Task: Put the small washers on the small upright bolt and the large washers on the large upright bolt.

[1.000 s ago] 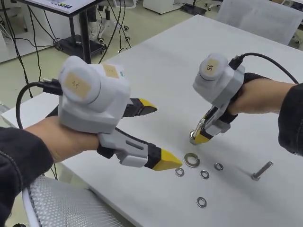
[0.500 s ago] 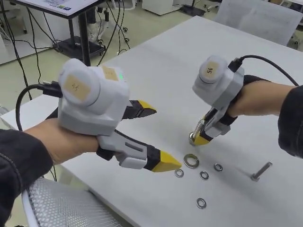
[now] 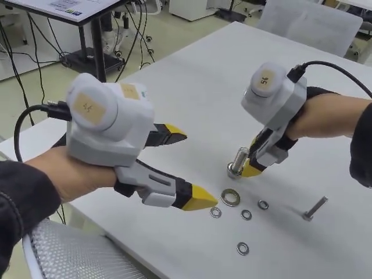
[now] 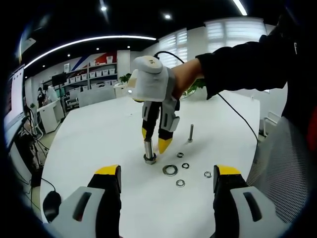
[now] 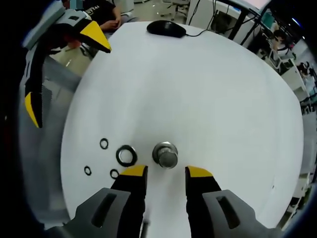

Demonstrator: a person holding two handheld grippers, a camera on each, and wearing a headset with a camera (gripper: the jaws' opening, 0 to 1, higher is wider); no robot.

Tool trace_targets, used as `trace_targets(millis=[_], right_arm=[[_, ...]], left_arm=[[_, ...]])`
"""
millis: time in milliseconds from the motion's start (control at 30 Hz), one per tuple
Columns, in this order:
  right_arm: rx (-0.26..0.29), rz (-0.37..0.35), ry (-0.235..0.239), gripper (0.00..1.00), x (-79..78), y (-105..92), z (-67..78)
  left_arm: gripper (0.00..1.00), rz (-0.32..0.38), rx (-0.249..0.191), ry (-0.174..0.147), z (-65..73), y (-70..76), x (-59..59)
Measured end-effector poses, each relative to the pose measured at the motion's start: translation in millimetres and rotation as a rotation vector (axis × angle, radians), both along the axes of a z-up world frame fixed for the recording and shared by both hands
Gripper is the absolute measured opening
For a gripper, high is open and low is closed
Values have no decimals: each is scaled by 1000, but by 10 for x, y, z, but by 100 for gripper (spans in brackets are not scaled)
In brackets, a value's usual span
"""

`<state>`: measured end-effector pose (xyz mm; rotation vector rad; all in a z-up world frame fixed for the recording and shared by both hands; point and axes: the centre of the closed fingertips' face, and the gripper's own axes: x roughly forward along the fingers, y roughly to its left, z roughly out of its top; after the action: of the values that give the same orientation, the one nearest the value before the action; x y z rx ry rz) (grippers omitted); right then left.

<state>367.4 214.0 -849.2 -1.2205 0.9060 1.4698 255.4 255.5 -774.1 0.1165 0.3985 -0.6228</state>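
Standing head-down on the white table (image 3: 192, 87), the large bolt (image 3: 236, 163) points its threaded shank upward and carries no washer yet. Just beside and above it hangs the right gripper (image 5: 166, 172), jaws parted about a bolt's width with nothing between them (in the right gripper view the bolt's end lies just beyond the two yellow tips, not gripped). The large washer (image 3: 230, 197) lies flat just beside the large bolt, on the person's side of it. Four small washers (image 3: 246, 215) are scattered near that washer, a little farther from the large bolt. The small bolt (image 3: 314, 208) lies on its side, well apart from the large bolt and farther out than the washers, so it must be stood up before any small washer can go on it. The left gripper (image 3: 190, 167) is held off the table on the opposite side of the large bolt from the right gripper, jaws spread wide and empty, its lower tip near the large washer.

Judged step: leaving the large bolt standing free. To do this well, lift the right gripper away along the shank without brushing it, since a nudge could topple the bolt. Then pinch the large washer by its rim and lower its hole squarely over the shank's end.
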Motion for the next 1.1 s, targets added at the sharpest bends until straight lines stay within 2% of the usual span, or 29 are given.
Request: trace_targets(millis=[233, 500, 833, 1100], right_arm=[[-13, 17, -4, 31, -153, -136, 100], [-13, 56, 12, 31, -393, -128, 119], [-32, 79, 35, 31, -610, -115, -45], [-41, 80, 34, 30, -619, -63, -205]], left_arm=[[76, 1, -2, -4, 10, -5, 8], [75, 7, 2, -4, 8, 9, 12], [75, 11, -1, -3, 9, 28, 12], [75, 10, 0, -4, 8, 29, 19]])
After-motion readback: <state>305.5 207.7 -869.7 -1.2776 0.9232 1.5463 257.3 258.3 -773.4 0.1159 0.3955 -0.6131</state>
